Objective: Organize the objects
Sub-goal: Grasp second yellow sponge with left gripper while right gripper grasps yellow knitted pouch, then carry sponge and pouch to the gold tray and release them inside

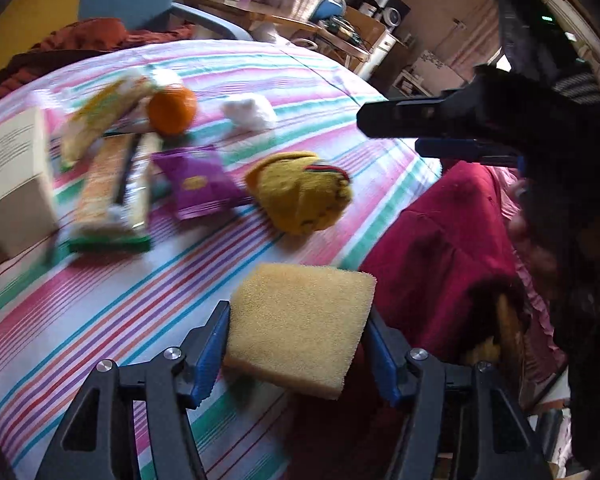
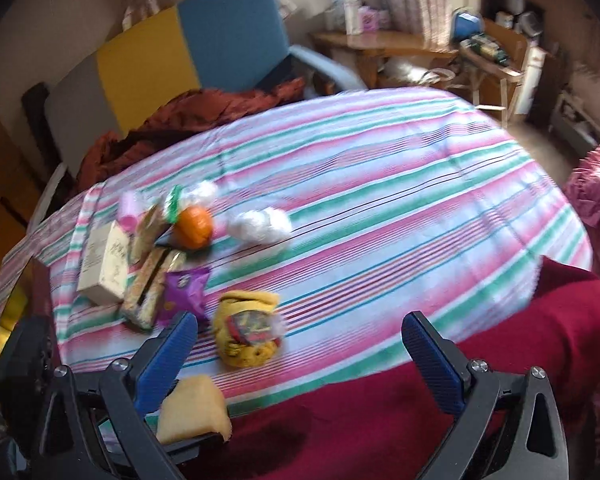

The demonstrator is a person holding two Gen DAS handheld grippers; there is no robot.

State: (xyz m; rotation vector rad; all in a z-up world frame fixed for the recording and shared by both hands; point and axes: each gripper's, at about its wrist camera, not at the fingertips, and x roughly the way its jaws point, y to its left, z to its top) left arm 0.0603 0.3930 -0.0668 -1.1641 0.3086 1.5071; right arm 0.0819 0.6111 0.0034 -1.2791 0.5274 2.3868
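My left gripper (image 1: 296, 344) is shut on a yellow sponge (image 1: 300, 324) and holds it above the near edge of the striped table (image 1: 100, 312); the sponge also shows in the right wrist view (image 2: 192, 408). My right gripper (image 2: 300, 356) is open and empty above the table's near edge; it shows in the left wrist view (image 1: 420, 128) at the right. On the table lie a yellow knitted item (image 1: 300, 196), a purple packet (image 1: 200, 180), an orange (image 1: 172, 108), a white crumpled bag (image 1: 252, 112), a biscuit pack (image 1: 112, 188) and a beige box (image 1: 16, 176).
A dark red cloth (image 2: 420, 420) covers the near side below the table edge. A rust-coloured garment (image 2: 204, 112) lies on a chair with a blue and yellow back (image 2: 204, 36) behind the table. Wooden furniture (image 2: 388, 48) with clutter stands at the far wall.
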